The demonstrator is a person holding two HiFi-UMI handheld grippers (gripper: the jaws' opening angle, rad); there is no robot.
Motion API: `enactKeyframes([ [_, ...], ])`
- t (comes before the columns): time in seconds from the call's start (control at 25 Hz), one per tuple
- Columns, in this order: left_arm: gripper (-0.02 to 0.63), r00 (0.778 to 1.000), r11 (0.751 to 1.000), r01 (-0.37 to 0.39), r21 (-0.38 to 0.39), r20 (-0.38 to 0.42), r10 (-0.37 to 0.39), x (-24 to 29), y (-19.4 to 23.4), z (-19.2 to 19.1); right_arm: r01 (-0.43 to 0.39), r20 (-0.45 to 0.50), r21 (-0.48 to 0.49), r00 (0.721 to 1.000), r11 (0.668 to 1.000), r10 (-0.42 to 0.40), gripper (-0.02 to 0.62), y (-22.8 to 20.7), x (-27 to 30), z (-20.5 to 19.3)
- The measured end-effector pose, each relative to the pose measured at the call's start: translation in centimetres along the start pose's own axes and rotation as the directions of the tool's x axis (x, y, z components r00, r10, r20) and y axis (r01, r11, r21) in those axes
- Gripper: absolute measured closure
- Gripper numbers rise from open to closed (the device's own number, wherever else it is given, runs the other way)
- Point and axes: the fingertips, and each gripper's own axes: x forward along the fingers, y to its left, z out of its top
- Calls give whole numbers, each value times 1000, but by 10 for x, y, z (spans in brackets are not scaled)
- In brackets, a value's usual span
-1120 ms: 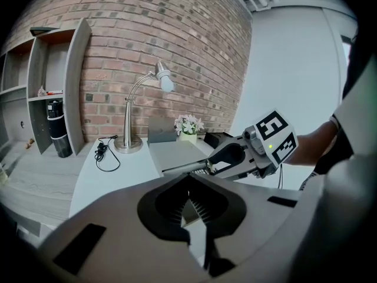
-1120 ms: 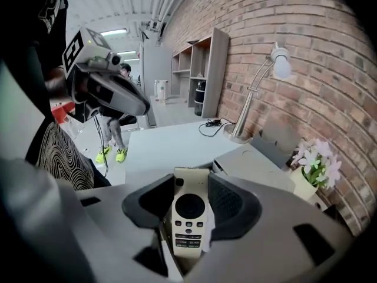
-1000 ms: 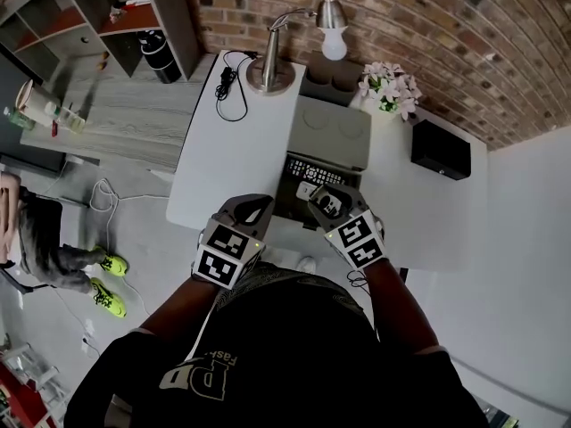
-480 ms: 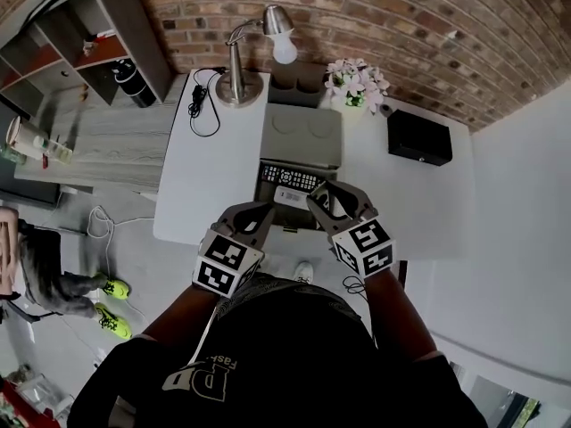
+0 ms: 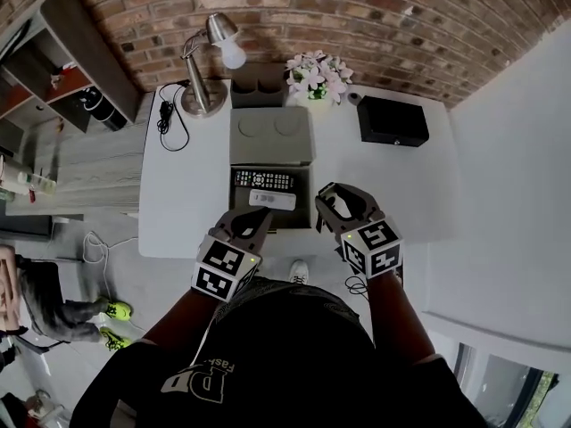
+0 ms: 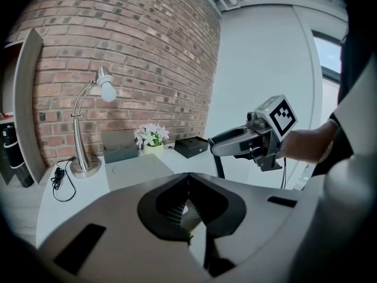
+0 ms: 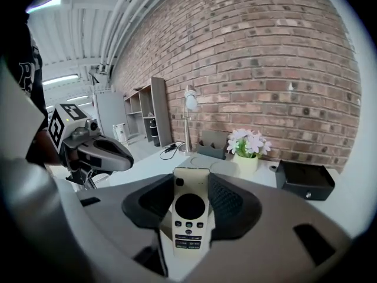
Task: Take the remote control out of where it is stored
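My right gripper [image 7: 191, 179] is shut on a cream-white remote control [image 7: 189, 211], which lies lengthwise between its pads, buttons up, above the table. In the head view this gripper [image 5: 323, 194] hangs at the right edge of the open grey storage box [image 5: 272, 135]. A black remote [image 5: 263, 180] and a second white remote [image 5: 272, 200] lie inside the box. My left gripper [image 5: 254, 214] hovers at the box's near left corner. Its tips meet with nothing between them [image 6: 188, 178].
The white table [image 5: 183, 185] also carries a desk lamp [image 5: 201, 69], a plug and cable [image 5: 168, 114], a grey organiser [image 5: 257, 71], a pot of flowers [image 5: 314, 74] and a black box [image 5: 391, 120]. Shelving [image 5: 62, 52] stands at the left. A person's legs show at the lower left.
The right gripper has come out of the box's compartment and now hangs at its right edge. The left gripper drew back slightly. The two remotes inside the box have stayed in place.
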Motion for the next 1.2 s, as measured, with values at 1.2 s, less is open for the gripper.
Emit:
enactKeyframes([
  [1.2, 598, 1000, 1000, 17, 20, -23, -16, 20, -18, 6, 258, -373, 299, 918, 919, -137, 411, -132, 44, -137],
])
